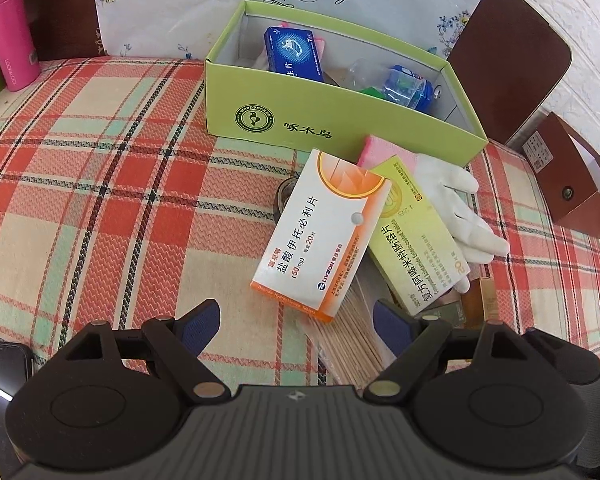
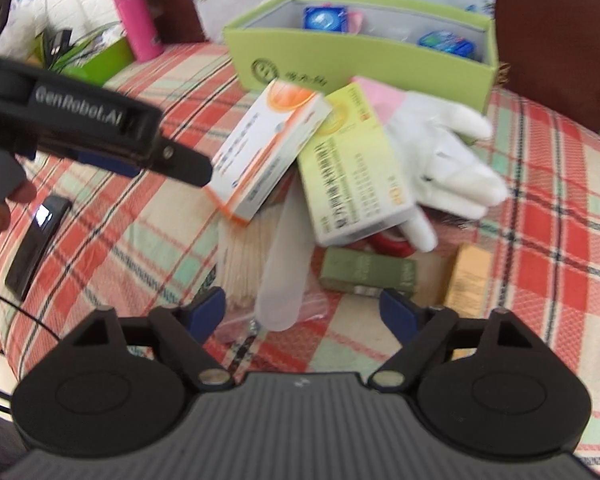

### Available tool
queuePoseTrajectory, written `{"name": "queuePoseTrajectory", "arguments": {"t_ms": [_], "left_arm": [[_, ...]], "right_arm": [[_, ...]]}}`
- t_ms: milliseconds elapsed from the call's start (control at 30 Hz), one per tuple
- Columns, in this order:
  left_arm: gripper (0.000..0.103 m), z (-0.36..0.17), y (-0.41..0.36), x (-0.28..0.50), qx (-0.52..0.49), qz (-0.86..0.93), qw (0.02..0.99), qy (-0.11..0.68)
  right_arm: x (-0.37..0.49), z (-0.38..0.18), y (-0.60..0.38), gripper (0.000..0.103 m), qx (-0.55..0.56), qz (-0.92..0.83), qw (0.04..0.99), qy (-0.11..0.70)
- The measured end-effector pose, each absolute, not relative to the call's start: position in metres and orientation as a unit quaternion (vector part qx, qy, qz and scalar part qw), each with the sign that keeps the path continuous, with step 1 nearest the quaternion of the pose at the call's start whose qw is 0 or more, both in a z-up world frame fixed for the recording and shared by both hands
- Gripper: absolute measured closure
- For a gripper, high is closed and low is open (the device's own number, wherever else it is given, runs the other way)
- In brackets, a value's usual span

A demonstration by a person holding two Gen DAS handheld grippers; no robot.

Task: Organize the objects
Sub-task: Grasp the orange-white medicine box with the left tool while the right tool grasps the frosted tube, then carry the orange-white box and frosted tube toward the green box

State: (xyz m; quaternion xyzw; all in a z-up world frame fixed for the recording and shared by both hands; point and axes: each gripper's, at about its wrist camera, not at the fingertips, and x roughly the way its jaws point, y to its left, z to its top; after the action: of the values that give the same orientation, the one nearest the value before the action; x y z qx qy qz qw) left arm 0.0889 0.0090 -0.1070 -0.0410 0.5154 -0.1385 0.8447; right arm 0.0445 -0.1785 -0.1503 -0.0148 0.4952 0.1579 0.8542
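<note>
Two medicine cartons lie piled just before green box (image 1: 340,116): orange-white carton (image 1: 320,236) uppermost, yellow-green carton (image 1: 416,236) beside it, white glove (image 1: 456,208) underneath. Step judged: orange-white carton to be lifted into green box. Carton best taken across narrow width, toothpick bundle (image 1: 348,344) below left undisturbed. Left gripper (image 1: 296,320) pitched steeply down toward carton's near end, jaws wide, nothing clasped. Right gripper (image 2: 300,312) likewise pitched down, jaws apart, empty.

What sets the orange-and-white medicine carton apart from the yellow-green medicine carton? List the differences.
The orange-and-white medicine carton is white with orange trim; the yellow-green medicine carton is pale yellow-green. The orange-and-white one overlaps the yellow-green one's edge. The yellow-green one lies on a white glove. Both are flat printed cartons outside the green box.
</note>
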Motion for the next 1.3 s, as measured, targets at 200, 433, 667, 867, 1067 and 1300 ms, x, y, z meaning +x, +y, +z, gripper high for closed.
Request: {"name": "queuePoseTrajectory", "arguments": {"t_ms": [200, 433, 667, 867, 1067, 1300], "left_arm": [[0.016, -0.11, 0.008, 0.092, -0.043, -0.143, 0.845, 0.514], [0.016, -0.118, -0.005, 0.108, -0.03, -0.151, 0.846, 0.51], [0.016, -0.128, -0.025, 0.132, -0.004, -0.16, 0.844, 0.512], [0.017, -0.141, -0.024, 0.148, 0.0, -0.156, 0.839, 0.522], [0.029, -0.145, -0.007, 0.145, -0.022, -0.163, 0.837, 0.522], [0.03, -0.147, 0.034, 0.108, -0.018, -0.149, 0.801, 0.58]], "right_arm": [[0.056, -0.163, -0.168, 0.048, -0.016, 0.173, 0.839, 0.515], [0.063, -0.171, -0.163, 0.059, -0.016, 0.177, 0.832, 0.526], [0.057, -0.17, -0.172, 0.075, -0.012, 0.183, 0.829, 0.529], [0.04, -0.165, -0.182, 0.076, -0.024, 0.2, 0.821, 0.535], [0.017, -0.169, -0.198, 0.076, -0.034, 0.218, 0.803, 0.554], [0.012, -0.167, -0.205, 0.076, -0.046, 0.224, 0.801, 0.554]]}}
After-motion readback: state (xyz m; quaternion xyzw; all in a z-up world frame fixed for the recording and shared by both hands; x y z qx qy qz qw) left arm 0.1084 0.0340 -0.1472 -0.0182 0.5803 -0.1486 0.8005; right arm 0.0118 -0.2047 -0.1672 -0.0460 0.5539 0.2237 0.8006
